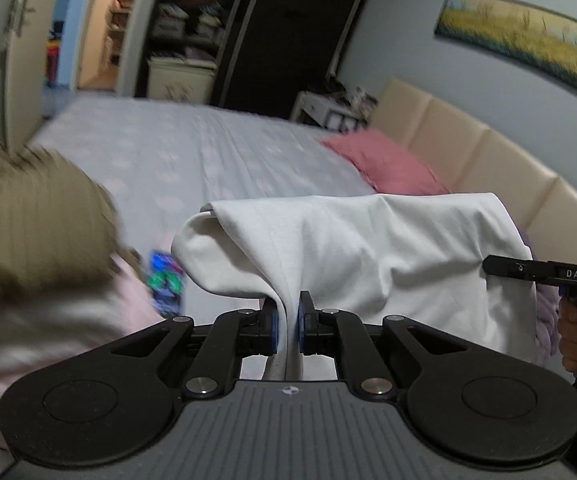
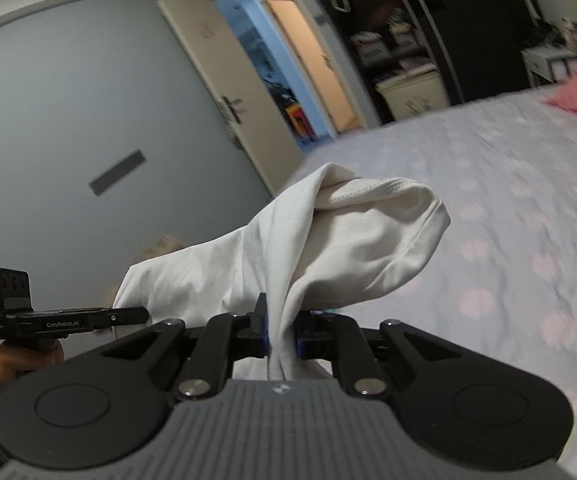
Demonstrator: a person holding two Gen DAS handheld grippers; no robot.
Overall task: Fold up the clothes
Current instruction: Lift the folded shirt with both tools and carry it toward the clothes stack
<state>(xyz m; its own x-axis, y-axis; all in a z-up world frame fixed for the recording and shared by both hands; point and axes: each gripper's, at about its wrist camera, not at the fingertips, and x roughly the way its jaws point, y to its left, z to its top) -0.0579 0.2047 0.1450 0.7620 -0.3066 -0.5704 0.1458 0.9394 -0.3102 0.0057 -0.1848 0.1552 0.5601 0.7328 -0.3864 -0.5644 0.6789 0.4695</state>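
One white garment (image 1: 352,248) is held up above the bed (image 1: 208,152) by two hand-held grippers: the left hand-held gripper (image 1: 287,326) is clamped on a gathered fold of it, and the right hand-held gripper (image 2: 282,334) is likewise clenched on a bunched part. The cloth is seen as plain, soft and creased, with a stitched hem (image 2: 372,192) at one edge. One pink pillow (image 1: 384,164) lies by the padded headboard (image 1: 468,148).

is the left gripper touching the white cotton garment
Touching. The left wrist view shows the left gripper with its blue pads shut on a pinched fold of the white cotton garment.
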